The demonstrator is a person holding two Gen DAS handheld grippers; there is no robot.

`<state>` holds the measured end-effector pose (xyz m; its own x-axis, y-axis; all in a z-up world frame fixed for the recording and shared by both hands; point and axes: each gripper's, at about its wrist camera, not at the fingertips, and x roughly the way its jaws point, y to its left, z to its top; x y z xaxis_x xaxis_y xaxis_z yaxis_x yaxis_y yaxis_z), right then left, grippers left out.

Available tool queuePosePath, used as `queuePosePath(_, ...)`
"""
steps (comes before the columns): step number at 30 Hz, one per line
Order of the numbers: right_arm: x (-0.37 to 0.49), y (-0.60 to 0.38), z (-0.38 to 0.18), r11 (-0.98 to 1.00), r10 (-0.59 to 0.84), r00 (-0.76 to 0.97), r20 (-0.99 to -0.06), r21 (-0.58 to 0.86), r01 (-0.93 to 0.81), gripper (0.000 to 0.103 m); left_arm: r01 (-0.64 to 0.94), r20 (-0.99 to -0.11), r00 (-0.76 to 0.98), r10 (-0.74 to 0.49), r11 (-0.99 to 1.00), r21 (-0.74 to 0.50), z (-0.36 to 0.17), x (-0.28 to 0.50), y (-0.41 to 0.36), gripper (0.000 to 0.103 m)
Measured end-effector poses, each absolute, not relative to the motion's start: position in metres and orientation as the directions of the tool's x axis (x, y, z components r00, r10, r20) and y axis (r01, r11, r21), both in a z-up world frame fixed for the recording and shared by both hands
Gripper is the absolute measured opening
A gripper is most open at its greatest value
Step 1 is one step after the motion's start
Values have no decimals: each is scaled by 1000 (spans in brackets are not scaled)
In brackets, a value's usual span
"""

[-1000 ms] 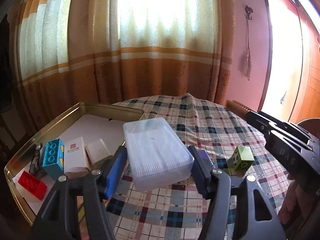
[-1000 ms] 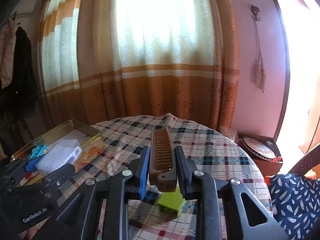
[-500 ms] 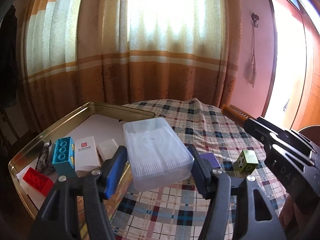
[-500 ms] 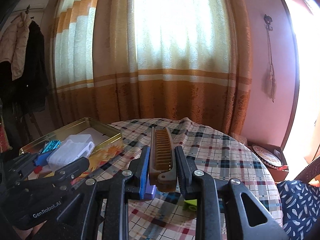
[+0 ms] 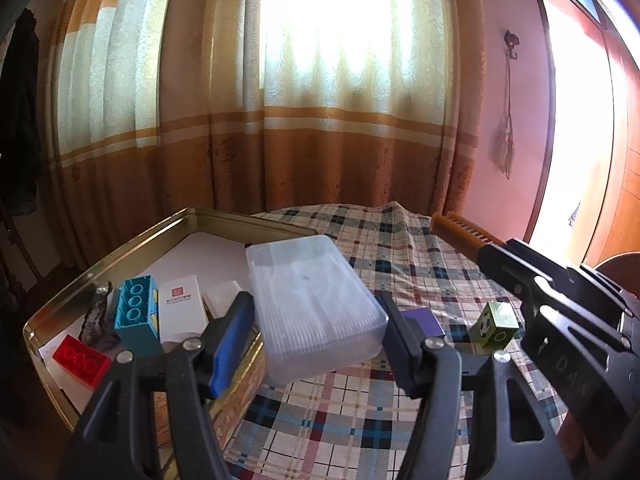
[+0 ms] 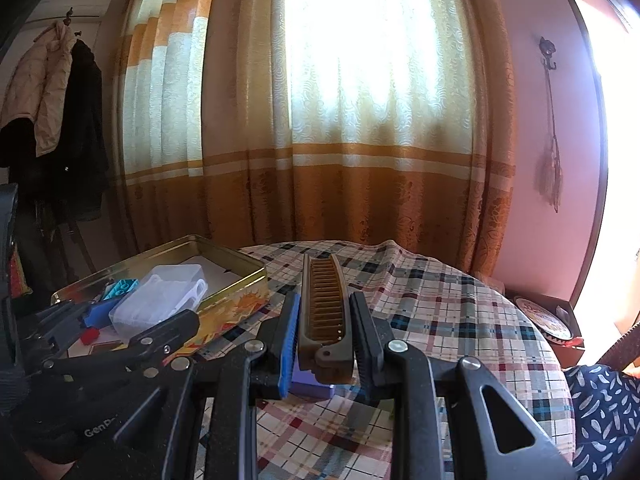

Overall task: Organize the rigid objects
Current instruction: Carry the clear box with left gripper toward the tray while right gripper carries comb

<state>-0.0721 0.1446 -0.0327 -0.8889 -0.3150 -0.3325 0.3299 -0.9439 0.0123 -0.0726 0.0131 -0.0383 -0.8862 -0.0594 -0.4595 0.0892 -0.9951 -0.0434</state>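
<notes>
Left wrist: tin rim (image 5: 224,220) beneath box (image 5: 316,304).

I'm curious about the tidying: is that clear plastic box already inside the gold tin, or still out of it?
Still out. The left gripper holds the clear plastic box in the air above the gold tin's near edge, not resting inside.

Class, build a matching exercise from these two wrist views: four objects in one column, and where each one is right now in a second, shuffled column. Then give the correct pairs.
Objects
1. clear plastic box
2. brown comb
3. green cube
4. red brick

Places
A. lying inside the gold tin
B. held in the left tongs
C. sitting on the checked tablecloth
D. held in the right tongs

Pairs: 1-B, 2-D, 3-C, 4-A
</notes>
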Motion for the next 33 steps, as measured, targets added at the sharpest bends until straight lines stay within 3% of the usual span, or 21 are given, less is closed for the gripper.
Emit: queuePosePath(33, -54, 129, -30, -931, -340, -900, -274, -37, 363, 27, 132, -431, -898, -91, -989, -66, -36, -59, -6, 62)
